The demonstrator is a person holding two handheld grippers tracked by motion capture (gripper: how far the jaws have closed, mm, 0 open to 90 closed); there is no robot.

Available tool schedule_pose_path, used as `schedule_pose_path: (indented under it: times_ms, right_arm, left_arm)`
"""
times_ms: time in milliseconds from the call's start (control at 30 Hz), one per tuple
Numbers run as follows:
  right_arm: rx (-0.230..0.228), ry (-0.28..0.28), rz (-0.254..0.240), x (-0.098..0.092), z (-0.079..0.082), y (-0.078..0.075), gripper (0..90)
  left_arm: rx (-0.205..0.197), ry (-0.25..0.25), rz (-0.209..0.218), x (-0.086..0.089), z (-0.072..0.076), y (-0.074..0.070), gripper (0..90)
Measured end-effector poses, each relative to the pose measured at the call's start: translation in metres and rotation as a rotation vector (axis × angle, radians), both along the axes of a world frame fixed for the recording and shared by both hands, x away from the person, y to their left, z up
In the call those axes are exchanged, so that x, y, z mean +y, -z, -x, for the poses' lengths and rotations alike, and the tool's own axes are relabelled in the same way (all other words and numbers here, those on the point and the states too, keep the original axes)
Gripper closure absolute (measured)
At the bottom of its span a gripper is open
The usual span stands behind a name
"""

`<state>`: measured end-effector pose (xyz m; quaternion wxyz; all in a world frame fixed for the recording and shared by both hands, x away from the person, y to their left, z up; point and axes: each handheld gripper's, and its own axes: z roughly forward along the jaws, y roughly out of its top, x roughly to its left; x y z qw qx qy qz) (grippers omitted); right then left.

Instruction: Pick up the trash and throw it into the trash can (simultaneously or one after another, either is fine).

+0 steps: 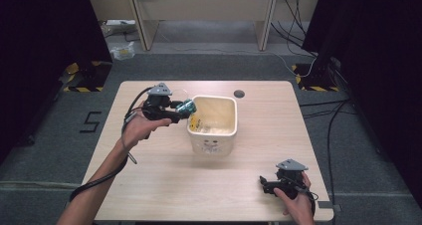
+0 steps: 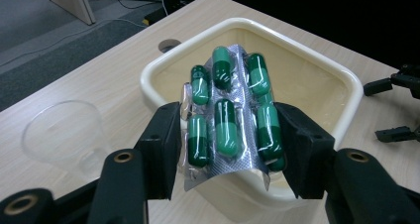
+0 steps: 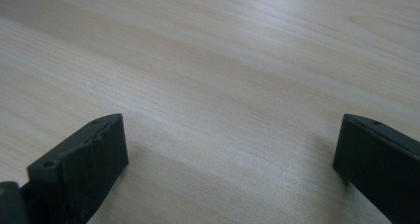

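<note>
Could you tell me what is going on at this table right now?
A person works with a hand-held gripper in each hand. The left hand-held gripper clamps a blister pack of green capsules by its side edges and holds it over the near rim of a cream square tub. A clear plastic cup stands on the table beside the tub. The right hand-held gripper sits open and empty, low over the wooden table.

Lab: black curtains [image 1: 45, 26]; hazard-taped stands [image 1: 82, 78]
</note>
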<state>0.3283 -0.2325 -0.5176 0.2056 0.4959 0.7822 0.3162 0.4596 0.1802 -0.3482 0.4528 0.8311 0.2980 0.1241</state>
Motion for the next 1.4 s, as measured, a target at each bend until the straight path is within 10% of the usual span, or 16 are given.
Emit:
schedule_pose_path:
  times_ms: [900,1400]
  right_arm:
    - [0.000,0.000,-0.002,0.000,0.000,0.000,0.4]
    - [0.000,0.000,0.000,0.000,0.000,0.000,0.4]
  left_arm:
    - [0.062,0.067,-0.043,-0.062,-0.015,0.015,42.4]
    - [0.098,0.018,0.005,-0.066,-0.020,0.015,22.3]
